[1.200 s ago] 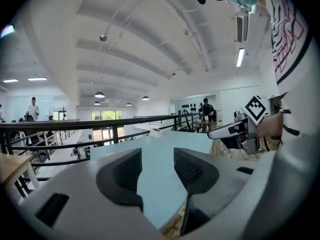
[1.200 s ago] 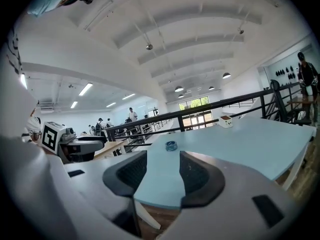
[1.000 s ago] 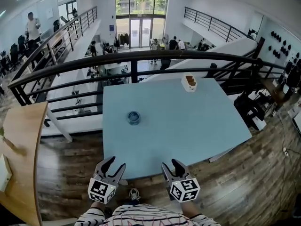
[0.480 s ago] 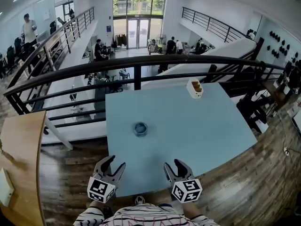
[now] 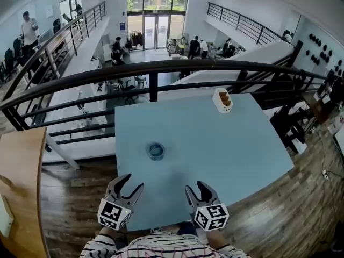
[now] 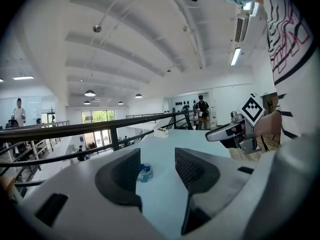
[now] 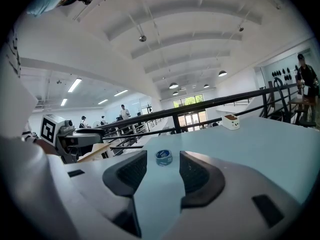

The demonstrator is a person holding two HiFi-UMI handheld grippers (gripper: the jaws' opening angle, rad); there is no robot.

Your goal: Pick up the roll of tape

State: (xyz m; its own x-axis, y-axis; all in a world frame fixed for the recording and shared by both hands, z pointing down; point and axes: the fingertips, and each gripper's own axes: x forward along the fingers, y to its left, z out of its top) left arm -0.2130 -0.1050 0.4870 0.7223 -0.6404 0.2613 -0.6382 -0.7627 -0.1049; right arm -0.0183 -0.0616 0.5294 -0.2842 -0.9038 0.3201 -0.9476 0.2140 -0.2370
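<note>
A blue roll of tape (image 5: 156, 151) lies flat on the pale blue table (image 5: 226, 144), left of its middle. The same roll of tape (image 6: 145, 172) shows between the left jaws, far ahead, and as the roll of tape (image 7: 163, 157) between the right jaws. My left gripper (image 5: 129, 185) hovers over the table's near edge, its jaws opening and empty. My right gripper (image 5: 195, 190) stands beside it, open and empty. Both grippers are well short of the tape.
A small white box (image 5: 222, 100) with brown contents sits at the table's far right. A black railing (image 5: 161, 71) runs behind the table over a lower floor with people. A wooden counter (image 5: 21, 187) stands at the left.
Both grippers have moved forward over the table's near edge, so the tape lies nearer to them. Their jaws stay apart and empty.
</note>
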